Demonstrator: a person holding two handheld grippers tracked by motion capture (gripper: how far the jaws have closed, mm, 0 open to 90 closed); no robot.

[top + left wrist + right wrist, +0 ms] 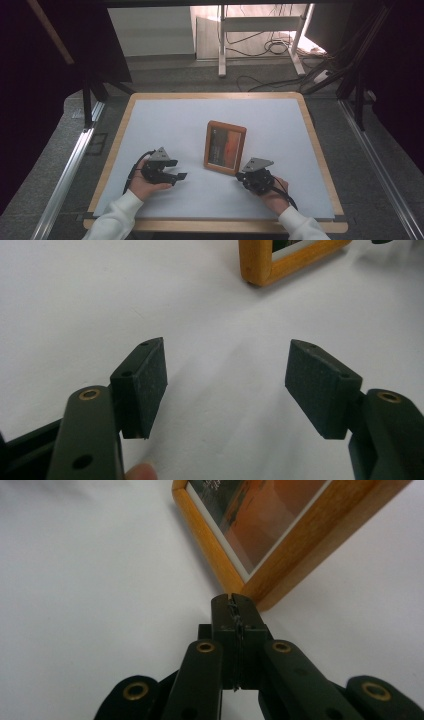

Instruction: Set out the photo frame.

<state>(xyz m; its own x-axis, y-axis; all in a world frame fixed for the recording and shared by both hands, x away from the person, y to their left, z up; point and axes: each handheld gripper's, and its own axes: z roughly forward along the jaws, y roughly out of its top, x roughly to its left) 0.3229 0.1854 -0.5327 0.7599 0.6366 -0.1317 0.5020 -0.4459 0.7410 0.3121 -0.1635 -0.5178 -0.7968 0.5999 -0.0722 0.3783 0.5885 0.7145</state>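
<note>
A wooden picture frame with an orange-toned picture lies flat near the middle of the white table top. My right gripper is shut with nothing between its jaws, its tips right at the frame's near right corner; whether they touch it is unclear. My left gripper rests to the left of the frame, jaws wide open and empty, pointing toward it. In the left gripper view the frame's corner lies well beyond the open pads.
The table has a light wooden rim. Bare white surface surrounds the frame on all sides. Beyond the table stand a white metal stand and cables on the floor.
</note>
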